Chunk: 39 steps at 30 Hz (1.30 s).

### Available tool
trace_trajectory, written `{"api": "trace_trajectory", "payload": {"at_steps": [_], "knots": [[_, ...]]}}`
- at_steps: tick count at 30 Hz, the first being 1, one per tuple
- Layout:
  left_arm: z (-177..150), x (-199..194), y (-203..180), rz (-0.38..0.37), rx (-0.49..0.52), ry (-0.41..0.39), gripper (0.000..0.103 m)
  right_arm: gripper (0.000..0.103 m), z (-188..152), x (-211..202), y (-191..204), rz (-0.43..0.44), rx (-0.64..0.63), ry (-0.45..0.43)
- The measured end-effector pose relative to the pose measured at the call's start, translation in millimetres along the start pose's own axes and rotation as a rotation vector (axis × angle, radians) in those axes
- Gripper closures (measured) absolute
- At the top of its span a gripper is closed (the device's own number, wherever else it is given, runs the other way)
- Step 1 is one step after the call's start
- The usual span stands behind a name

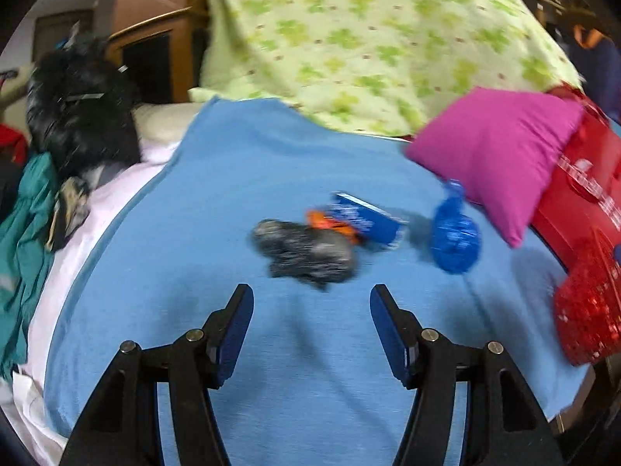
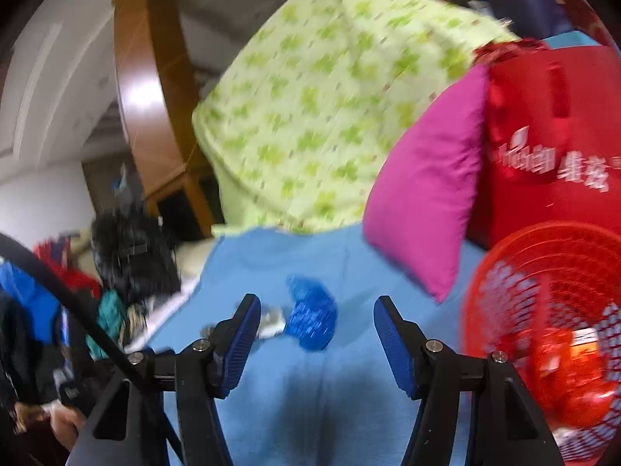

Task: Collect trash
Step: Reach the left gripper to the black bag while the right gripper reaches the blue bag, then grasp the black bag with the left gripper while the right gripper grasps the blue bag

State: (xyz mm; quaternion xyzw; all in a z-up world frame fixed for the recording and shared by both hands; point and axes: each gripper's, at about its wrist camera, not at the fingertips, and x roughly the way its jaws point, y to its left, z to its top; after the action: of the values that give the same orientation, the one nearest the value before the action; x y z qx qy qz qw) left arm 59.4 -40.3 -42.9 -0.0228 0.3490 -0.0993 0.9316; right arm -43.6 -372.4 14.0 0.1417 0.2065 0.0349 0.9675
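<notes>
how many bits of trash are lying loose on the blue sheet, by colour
Grey-black: 1, crumpled grey-black wrapper
Orange: 1, small orange wrapper, partly hidden
Blue: 2, flat blue packet and crumpled blue plastic bag
Total: 4

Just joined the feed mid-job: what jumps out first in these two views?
The pink pillow on the right of the blue blanket, leaning by a red bag. Next, the trash mid-blanket: a crumpled grey wad, an orange scrap, a blue wrapper and a blue bag. A red basket at the right already holds something red.
</notes>
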Motion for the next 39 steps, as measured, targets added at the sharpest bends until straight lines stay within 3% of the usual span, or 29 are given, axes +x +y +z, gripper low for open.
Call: {"api": "trace_trajectory", "payload": {"at_steps": [5,10,18,25,29,32,39], "knots": [[7,28,24,-0.033,-0.118,0.037,0.039,0.038,-10,61,14,0.01,0.034,0.17],[26,54,32,-0.085,-0.21,0.05,0.038,0.038,-13,109,12,0.0,0.067,0.247],[41,116,39,-0.138,-0.382,0.122,0.038,0.038,1,177,-16,0.004,0.172,0.282],[39,152,42,-0.151,-0.453,0.202,0.039,0.038,3,224,-31,0.027,0.245,0.338],[35,165,43,-0.158,-0.486,0.229,0.041,0.04,-4,242,-28,0.018,0.229,0.392],[36,165,36,-0.178,-0.454,0.222,0.057,0.045,-7,246,-23,0.015,0.22,0.414],[36,157,33,-0.188,-0.436,0.207,0.066,0.049,-11,229,-17,0.02,0.208,0.406]]}}
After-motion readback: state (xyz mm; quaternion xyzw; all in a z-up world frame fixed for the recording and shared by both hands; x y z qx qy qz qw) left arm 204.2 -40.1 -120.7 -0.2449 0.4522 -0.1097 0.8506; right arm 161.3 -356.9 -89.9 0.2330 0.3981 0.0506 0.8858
